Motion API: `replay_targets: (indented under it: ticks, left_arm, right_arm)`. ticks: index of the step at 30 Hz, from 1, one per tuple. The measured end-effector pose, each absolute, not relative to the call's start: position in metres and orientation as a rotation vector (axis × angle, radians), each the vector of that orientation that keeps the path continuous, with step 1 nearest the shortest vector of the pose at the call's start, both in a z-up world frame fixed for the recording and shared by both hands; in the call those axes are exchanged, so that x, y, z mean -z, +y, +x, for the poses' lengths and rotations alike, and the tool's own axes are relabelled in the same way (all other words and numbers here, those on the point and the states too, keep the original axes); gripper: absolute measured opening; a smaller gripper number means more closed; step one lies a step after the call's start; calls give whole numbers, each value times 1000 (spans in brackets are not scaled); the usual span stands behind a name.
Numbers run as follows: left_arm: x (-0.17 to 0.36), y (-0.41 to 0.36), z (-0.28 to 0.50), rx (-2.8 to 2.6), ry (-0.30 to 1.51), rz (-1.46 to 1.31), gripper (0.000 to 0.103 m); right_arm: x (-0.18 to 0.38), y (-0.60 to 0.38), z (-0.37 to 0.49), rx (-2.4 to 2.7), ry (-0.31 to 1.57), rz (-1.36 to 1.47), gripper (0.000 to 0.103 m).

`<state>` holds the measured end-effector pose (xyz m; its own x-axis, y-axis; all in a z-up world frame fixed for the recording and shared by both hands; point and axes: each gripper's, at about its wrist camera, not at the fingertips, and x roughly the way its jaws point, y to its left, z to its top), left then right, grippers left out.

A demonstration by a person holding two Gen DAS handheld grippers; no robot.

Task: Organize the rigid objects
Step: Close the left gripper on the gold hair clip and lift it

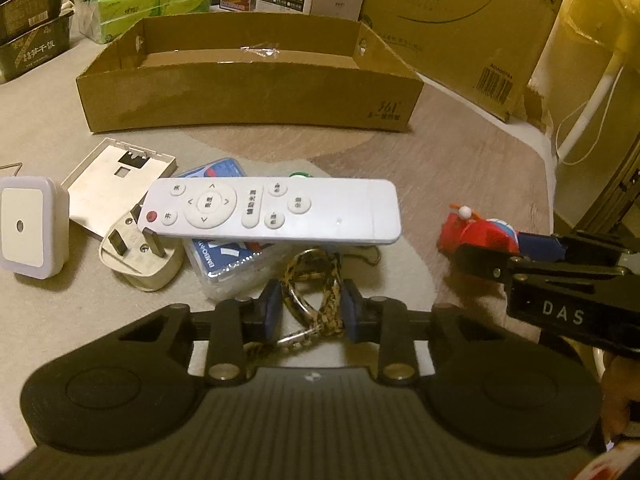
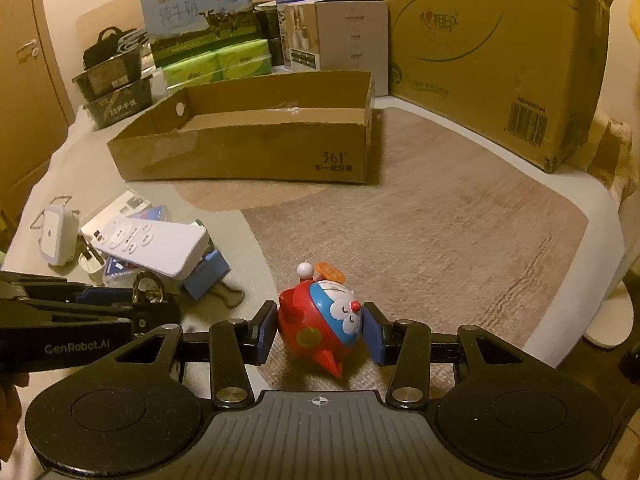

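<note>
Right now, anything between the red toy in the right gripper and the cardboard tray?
Nothing visible. Bare tabletop lies between the red toy, clamped in the right gripper, and the cardboard tray. The clutter sits off to the left.

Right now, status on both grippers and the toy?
Left gripper shut on braided cord. Right gripper shut on red toy. Cardboard box ahead, path unobstructed.

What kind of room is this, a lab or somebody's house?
Most likely a home, perhaps a storage corner. Milk cartons and green tissue packs are stacked behind an open cardboard box, and a remote control lies on the soft patterned surface.
</note>
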<state>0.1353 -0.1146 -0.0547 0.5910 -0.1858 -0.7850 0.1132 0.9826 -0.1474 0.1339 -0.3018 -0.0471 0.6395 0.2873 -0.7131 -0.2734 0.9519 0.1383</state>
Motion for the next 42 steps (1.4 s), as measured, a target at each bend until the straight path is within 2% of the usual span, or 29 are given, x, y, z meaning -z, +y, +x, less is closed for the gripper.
replay_targets:
  ticks: [19,42]
  left_arm:
    - [47,-98,119,201,925,-79,24]
    - [12,-71,88,181,844,-120,24]
  right_arm:
    - [62,-297,137,-289,830,3,46]
    - [20,-269,92,-321,763,-14,46]
